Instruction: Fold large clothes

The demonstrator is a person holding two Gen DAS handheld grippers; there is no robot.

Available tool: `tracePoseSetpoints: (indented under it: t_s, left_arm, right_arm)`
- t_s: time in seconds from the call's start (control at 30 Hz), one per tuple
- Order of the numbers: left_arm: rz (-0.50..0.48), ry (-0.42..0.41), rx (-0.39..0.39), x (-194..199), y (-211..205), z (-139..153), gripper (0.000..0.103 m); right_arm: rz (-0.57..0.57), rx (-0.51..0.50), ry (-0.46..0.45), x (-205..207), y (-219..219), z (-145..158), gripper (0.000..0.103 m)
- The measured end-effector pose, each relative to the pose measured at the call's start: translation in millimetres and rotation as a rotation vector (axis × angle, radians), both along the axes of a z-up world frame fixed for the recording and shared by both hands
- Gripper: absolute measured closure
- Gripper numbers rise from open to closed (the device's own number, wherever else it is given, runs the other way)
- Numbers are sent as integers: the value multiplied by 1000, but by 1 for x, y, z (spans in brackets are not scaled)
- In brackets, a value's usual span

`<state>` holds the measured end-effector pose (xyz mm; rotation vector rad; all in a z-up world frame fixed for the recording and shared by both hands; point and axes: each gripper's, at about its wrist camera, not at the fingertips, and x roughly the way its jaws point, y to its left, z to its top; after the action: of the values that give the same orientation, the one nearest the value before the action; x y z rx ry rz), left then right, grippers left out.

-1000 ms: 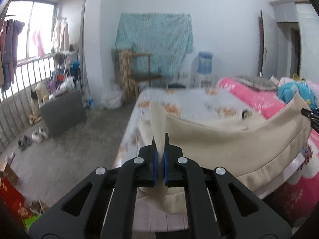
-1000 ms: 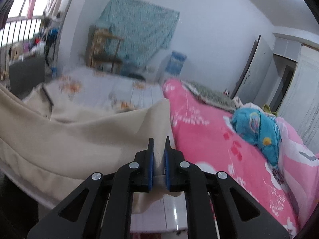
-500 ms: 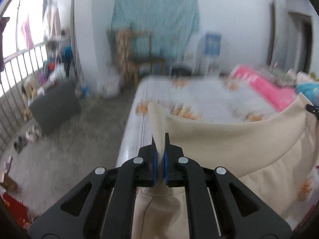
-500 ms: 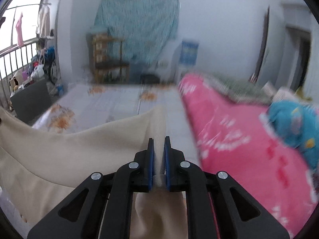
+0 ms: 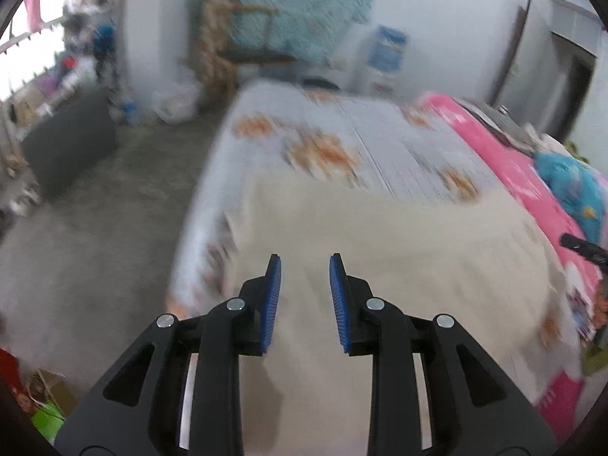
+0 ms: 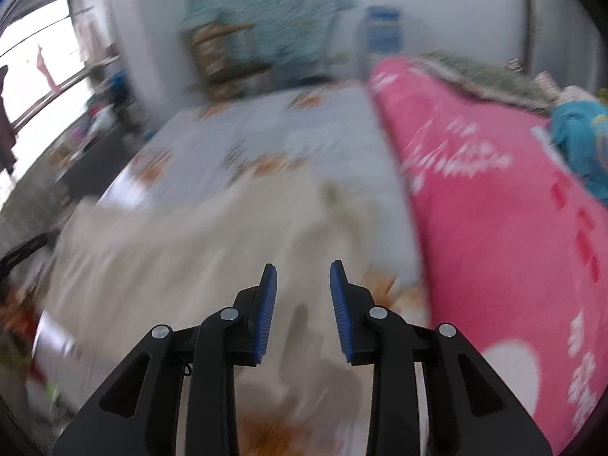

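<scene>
A large cream garment (image 5: 399, 250) lies spread flat on the near end of the bed; it also shows in the right wrist view (image 6: 197, 243). My left gripper (image 5: 305, 262) is open and empty, just above the garment's near left part. My right gripper (image 6: 303, 269) is open and empty above the garment's near right part. The tip of the right gripper shows at the right edge of the left wrist view (image 5: 583, 247), and the left gripper shows at the left edge of the right wrist view (image 6: 22, 250). Both views are blurred by motion.
The bed has a pale floral sheet (image 5: 342, 133) and a pink quilt (image 6: 494, 197) along its right side, with a blue bundle (image 5: 573, 186) on it. A dark box (image 5: 68, 140) stands on the grey floor to the left. A chair and water dispenser (image 5: 387, 53) stand at the far wall.
Both grippers were shut on the garment's edge and held it up. They have opened and let go, and the garment now lies flat on the bed.
</scene>
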<state>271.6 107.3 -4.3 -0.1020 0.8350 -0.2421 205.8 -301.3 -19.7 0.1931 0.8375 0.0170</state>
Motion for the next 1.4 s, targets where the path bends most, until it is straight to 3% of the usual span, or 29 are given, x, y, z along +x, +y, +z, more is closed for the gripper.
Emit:
tracePoseSetpoints:
  t_s: [0.1,0.17,0.23,0.4,0.47,0.57,0.63,0.73,0.77,0.87,1.0,1.1,1.2,1.27,1.33,1.4]
  left_arm:
    - [54,119,-3,-5,12,-42,78]
    - [68,110,-95,-10,29,-50,75]
    - [97,111,-100,-13,38,-44,77]
    - [102,47,-79,-29,37,-20,76]
    - [65,8,-92,-39,28,-8,71]
    - [-4,-28,-102,-56,8,1,60]
    - [-29,-19,-80,-62,-5,-4,49]
    - [1,82,10,-62,-17,-37,36]
    - [18,113,27,-59,-17,-46,35]
    - [46,83,29,-69,-17,-38,32]
    - [14,11,-7,-84,-29,-18,29]
    - [-27,6,17,-83,-51,-14,27]
    - [-43,18,55,-78,-73,-22,24]
    - [-2,67,124,-69,-81,-40,23]
    - [15,75,116,-66,-79,-47,22]
    - [27,75,124,-67,-80,-41,22]
  right_arm:
    - [-25,40,107,-16,-9,-33,74]
    - [-81,137,137,-21,-30,-51,83]
    - [-127,200,118,-30,-43,-46,85]
    - [-200,28,99,-47,-28,-20,82]
    - [-180,9,61,-52,-14,-9,82]
    - [-93,-1,8,-54,14,-5,69]
    - [-67,-26,30,-47,27,-20,65]
    - [-86,1,123,-42,28,-49,64]
    - [-101,4,112,-46,30,-51,64]
    - [-139,-114,90,-52,52,-35,59]
    - [-93,-60,-9,-54,83,-11,39]
    - [-33,-68,-68,-45,116,0,33]
    - [21,-73,-75,-29,141,-6,29]
    - [45,-118,-37,-17,155,-25,28]
    - [67,-182,22,-10,164,-47,27]
    - [82,-215,11,-15,168,-44,27]
